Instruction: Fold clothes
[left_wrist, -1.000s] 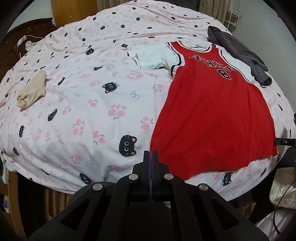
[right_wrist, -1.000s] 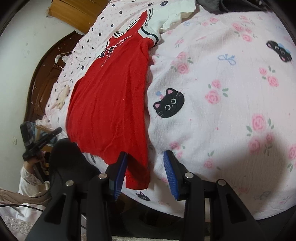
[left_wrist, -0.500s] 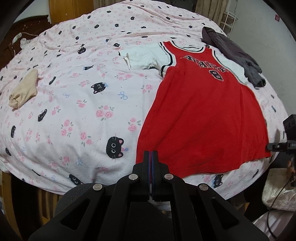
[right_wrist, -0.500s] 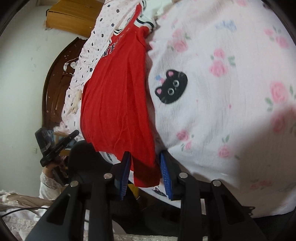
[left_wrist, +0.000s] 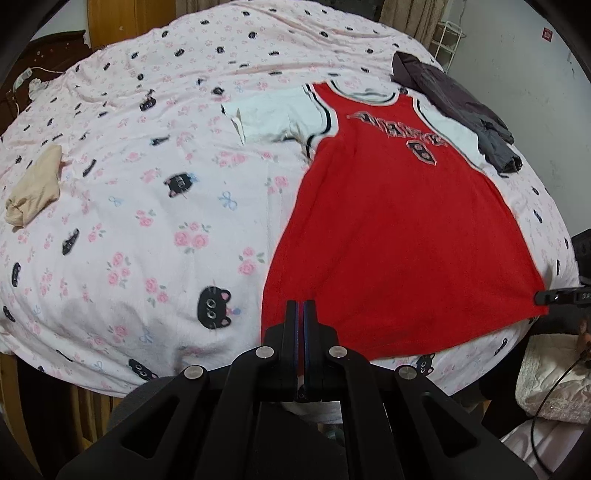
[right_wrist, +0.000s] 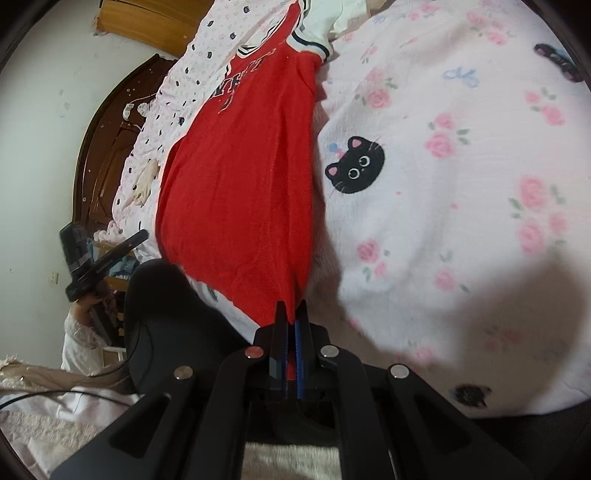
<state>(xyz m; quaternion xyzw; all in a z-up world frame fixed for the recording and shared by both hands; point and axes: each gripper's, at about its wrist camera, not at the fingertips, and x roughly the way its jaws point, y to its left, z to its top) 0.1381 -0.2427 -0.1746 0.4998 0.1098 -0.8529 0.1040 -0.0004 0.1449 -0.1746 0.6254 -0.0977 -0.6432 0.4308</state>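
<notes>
Red basketball jersey (left_wrist: 399, 229) hem corner is pinched in the right gripper (right_wrist: 291, 314) jaws; left gripper (left_wrist: 300, 314) jaws closed, empty; lettering unreadable.

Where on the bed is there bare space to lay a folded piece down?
The widest bare stretch of bedspread lies between the beige garment and the red jersey. It is crowded at the jersey's far right shoulder, where the dark clothes lie.

Both wrist cameras look along their fingers from the bed's (left_wrist: 110, 229) foot edge, close in, sharing the red jersey (left_wrist: 399, 236) hem
</notes>
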